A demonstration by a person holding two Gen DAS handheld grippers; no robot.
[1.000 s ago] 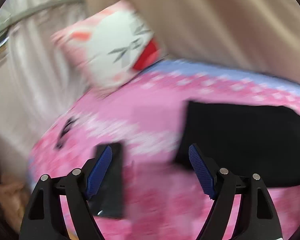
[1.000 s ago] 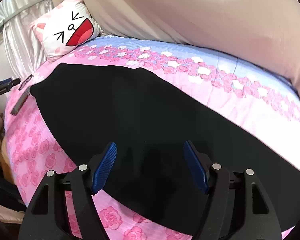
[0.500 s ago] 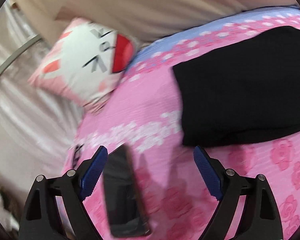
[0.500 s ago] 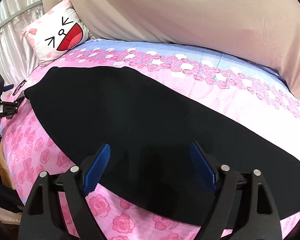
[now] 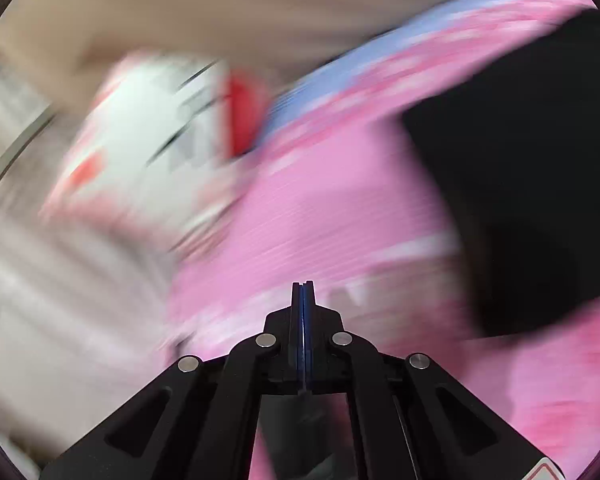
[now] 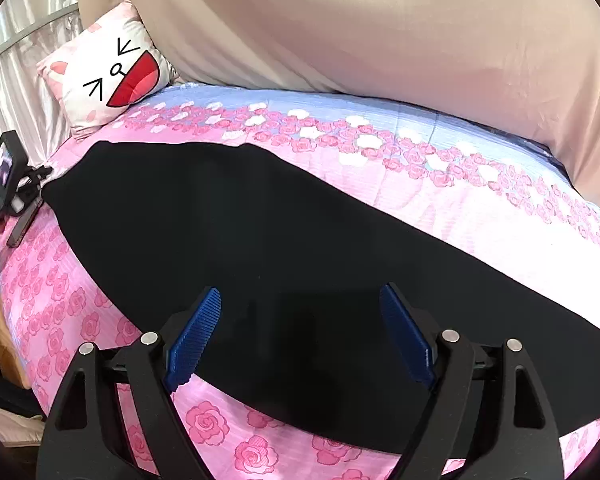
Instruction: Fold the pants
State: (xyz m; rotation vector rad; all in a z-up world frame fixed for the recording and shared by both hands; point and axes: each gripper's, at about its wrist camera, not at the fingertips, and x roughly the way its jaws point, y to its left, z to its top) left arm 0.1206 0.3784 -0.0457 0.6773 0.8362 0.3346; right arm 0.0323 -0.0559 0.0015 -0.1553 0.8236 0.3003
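Black pants (image 6: 284,248) lie flat and stretched across a pink rose-print bedspread (image 6: 60,292). My right gripper (image 6: 300,300) is open and hovers just above the pants' near edge, holding nothing. The left wrist view is motion-blurred. In it my left gripper (image 5: 303,286) is shut with its blue pads together and nothing visible between them. It is over the pink bedspread (image 5: 320,208), to the left of one end of the pants (image 5: 532,184). The left gripper's body also shows at the far left of the right wrist view (image 6: 4,180).
A white cat-face pillow (image 6: 108,80) leans at the head of the bed; it also shows in the left wrist view (image 5: 152,144). A dark phone (image 6: 22,226) lies on the bedspread by the pants' left end. Beige fabric (image 6: 380,28) rises behind the bed.
My left gripper has closed from wide open to shut and is swinging quickly, blurring its view. My right gripper stays open over the pants, shifted slightly.
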